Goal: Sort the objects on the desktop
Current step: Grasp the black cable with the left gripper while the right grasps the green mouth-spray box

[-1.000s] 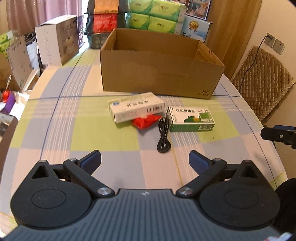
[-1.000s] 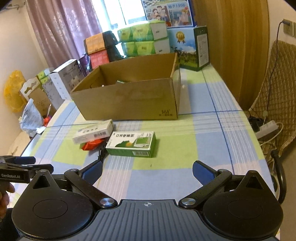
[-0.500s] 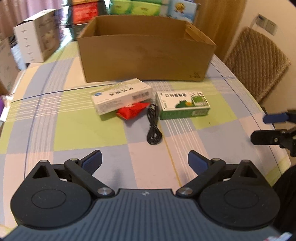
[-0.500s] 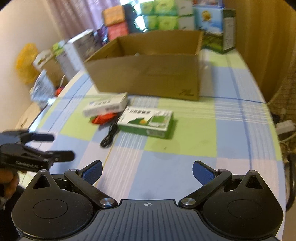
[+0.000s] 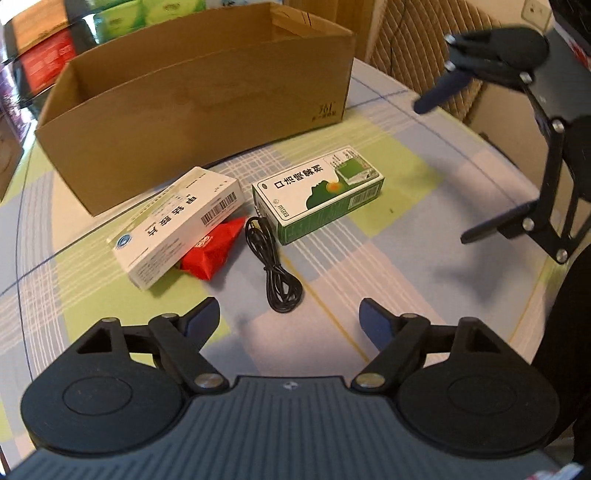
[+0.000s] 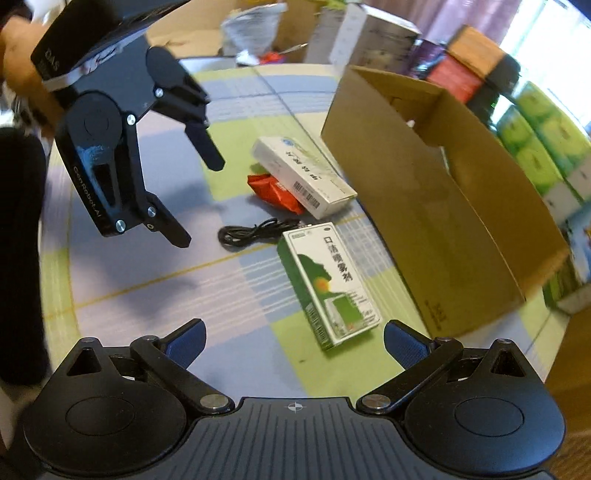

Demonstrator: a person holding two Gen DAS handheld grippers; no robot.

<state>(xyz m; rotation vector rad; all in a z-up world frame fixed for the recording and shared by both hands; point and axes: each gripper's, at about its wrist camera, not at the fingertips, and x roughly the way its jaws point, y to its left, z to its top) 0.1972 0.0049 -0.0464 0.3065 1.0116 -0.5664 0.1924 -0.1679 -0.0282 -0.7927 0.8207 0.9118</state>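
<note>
On the checked tablecloth lie a white medicine box (image 5: 177,225) (image 6: 304,175), a red packet (image 5: 214,251) (image 6: 275,190) tucked partly under it, a coiled black cable (image 5: 271,271) (image 6: 255,230) and a green-and-white box (image 5: 319,192) (image 6: 328,284). Behind them stands an open cardboard box (image 5: 192,107) (image 6: 436,195). My left gripper (image 5: 290,319) (image 6: 201,199) hovers open just short of the cable. My right gripper (image 6: 293,339) (image 5: 448,170) is open too, with the near end of the green box between its fingertips' line. Neither holds anything.
Stacked tissue packs (image 6: 546,136), coloured cartons (image 6: 465,62) and a white carton (image 6: 369,33) crowd the table behind the cardboard box. A quilted chair (image 5: 417,48) stands beyond the table's right edge. Bare cloth lies in front of the objects.
Both grippers have swung in toward the objects from opposite sides and come lower and closer. The objects have not moved. Both stay open.
</note>
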